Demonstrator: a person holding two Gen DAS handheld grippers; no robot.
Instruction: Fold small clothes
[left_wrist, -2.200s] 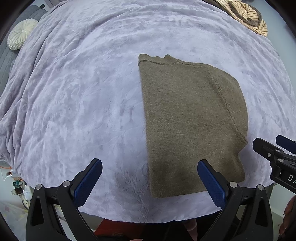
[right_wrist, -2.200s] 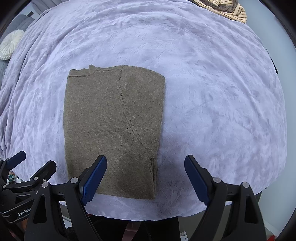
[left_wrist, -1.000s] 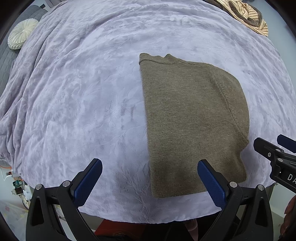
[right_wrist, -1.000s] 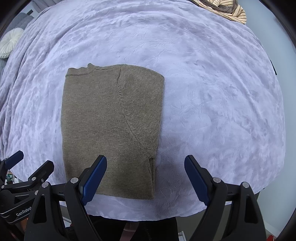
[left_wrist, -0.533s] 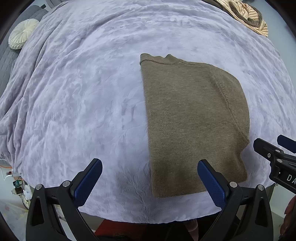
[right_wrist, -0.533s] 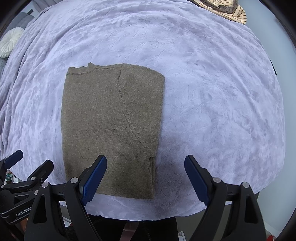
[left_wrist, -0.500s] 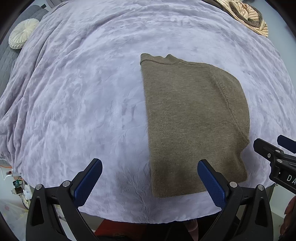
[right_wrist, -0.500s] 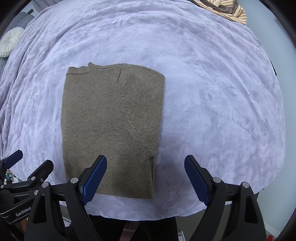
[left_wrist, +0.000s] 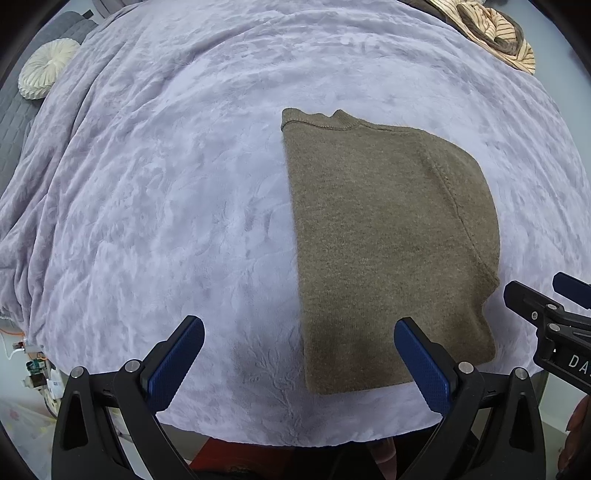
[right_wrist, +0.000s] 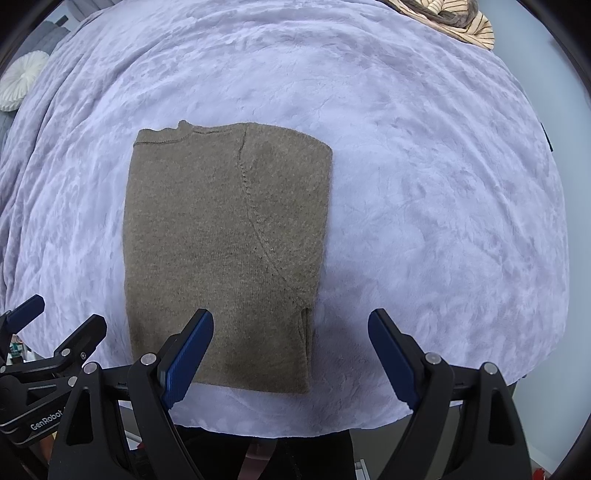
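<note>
Olive knit sweater (left_wrist: 391, 251): task item, lying flat on the lavender blanket (left_wrist: 166, 206) as a tall rectangle with the sleeves already turned in.

Left wrist view. The sweater occupies the right half of the picture, collar edge at the far end, hem at the near end. The left gripper (left_wrist: 299, 354) hangs above the near blanket edge with its jaws spread wide and nothing between the pads; its right pad overlaps the sweater's near left portion in the picture, but contact cannot be confirmed. The right gripper (left_wrist: 554, 310) enters at the right border, just beside the sweater's near right corner. A striped garment (left_wrist: 495, 33) lies at the far right; a round cushion (left_wrist: 46, 68) sits at the far left.

Right wrist view. The sweater (right_wrist: 225, 254) lies left of centre, with a curved sleeve seam running down its right part. The right gripper (right_wrist: 291, 354) is released, jaws wide, straddling the sweater's near right corner from above; nothing is grasped. The left gripper (right_wrist: 55, 321) shows at the lower left border.

Step in hand, by judgement: lengthwise folds are complete; the crosswise fold is not yet done. Next move calls for lowering both grippers onto the two hem corners, pinching every layer, then carrying the hem up to the collar edge evenly. Risk: the tucked sleeve layer slips out if only the top layer is pinched.
</note>
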